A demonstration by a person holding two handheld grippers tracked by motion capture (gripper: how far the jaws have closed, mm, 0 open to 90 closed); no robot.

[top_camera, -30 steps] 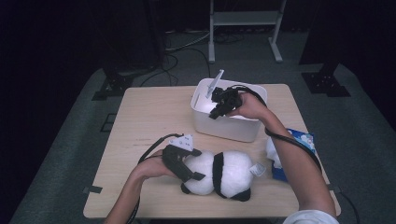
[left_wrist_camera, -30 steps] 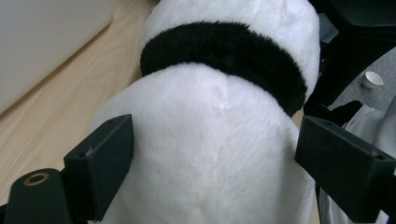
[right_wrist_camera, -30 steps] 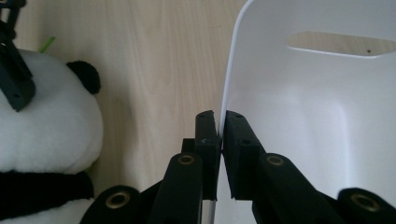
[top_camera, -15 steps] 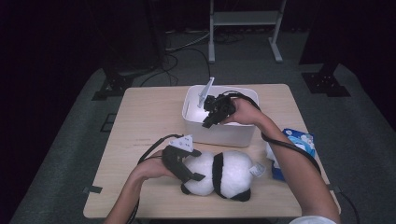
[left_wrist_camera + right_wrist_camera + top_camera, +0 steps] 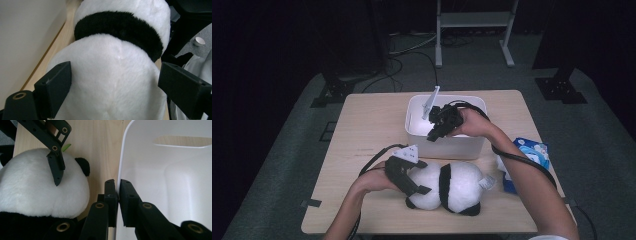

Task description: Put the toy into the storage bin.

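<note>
Two tools busy: left tool (image 5: 412, 176) clamps plush panda (image 5: 452, 186); right tool (image 5: 435, 131) pinches white bin (image 5: 447, 145) wall.

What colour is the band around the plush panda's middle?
Black, between white fur on the plush panda; the left gripper view shows it best.

One plush panda (image 5: 451, 186) lies on the single table (image 5: 372, 125), beside one white bin (image 5: 447, 140). Two tongs are at work: the left (image 5: 412, 186) and the right (image 5: 435, 131). One blue packet (image 5: 532, 152) sits at the edge.
</note>
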